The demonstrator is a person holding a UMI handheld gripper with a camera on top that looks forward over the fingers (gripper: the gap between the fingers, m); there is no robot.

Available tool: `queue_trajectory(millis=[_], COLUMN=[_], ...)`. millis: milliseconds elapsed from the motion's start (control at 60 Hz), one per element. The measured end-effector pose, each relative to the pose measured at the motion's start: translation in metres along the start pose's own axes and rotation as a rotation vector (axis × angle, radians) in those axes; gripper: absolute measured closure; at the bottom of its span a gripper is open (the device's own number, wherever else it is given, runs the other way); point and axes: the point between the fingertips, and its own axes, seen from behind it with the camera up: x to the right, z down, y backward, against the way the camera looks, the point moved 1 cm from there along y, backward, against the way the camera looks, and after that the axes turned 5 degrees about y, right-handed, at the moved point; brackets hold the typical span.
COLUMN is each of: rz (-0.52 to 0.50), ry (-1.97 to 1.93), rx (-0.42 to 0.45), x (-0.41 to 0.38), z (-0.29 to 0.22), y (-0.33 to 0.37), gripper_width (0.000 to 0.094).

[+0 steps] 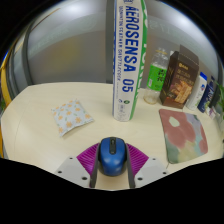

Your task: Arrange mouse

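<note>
A blue and black computer mouse [111,160] sits between my gripper's [111,147] two fingers, with its front end pointing away from me. Both purple pads [88,157] press against its sides, so the gripper is shut on the mouse, low over the cream tabletop [40,110]. A mouse mat [184,135] with a pink and green pattern lies on the table ahead and to the right of the fingers. The underside of the mouse is hidden, and I cannot tell if it touches the table.
A tall white and green shuttlecock tube [129,60] stands upright just beyond the mouse. A small patterned pouch [72,116] lies ahead to the left. A brown box [180,78], a glass jar [155,90] and a blue packet [206,95] stand at the back right.
</note>
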Motion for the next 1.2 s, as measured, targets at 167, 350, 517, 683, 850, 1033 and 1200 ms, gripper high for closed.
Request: queue_trajectory(millis=[167, 350, 517, 683, 850, 1033, 1200], rz=[-0.033, -0.130, -0.066, 0.027, 0.055, 0.038, 0.090], ry=[0.012, -0.016, -0.069, -0.101, -0.095, -0.112, -0.072], rx=[-0.013, 0.205, 0.337, 0.163, 0.025, -0.029, 0.008], x=[0.001, 0.033, 0.147, 0.250, 0.286, 0.287, 0.292], z=[-0.006, -0.110, -0.175, -0.102, -0.026, -0.003, -0.011], y=[0.004, 0.085, 0.124, 0.046, -0.013, -0.020, 0.027], gripper_width=[0.0570, 0.0569, 0.0572, 0.0573, 0.0562, 0.0309, 0.0092])
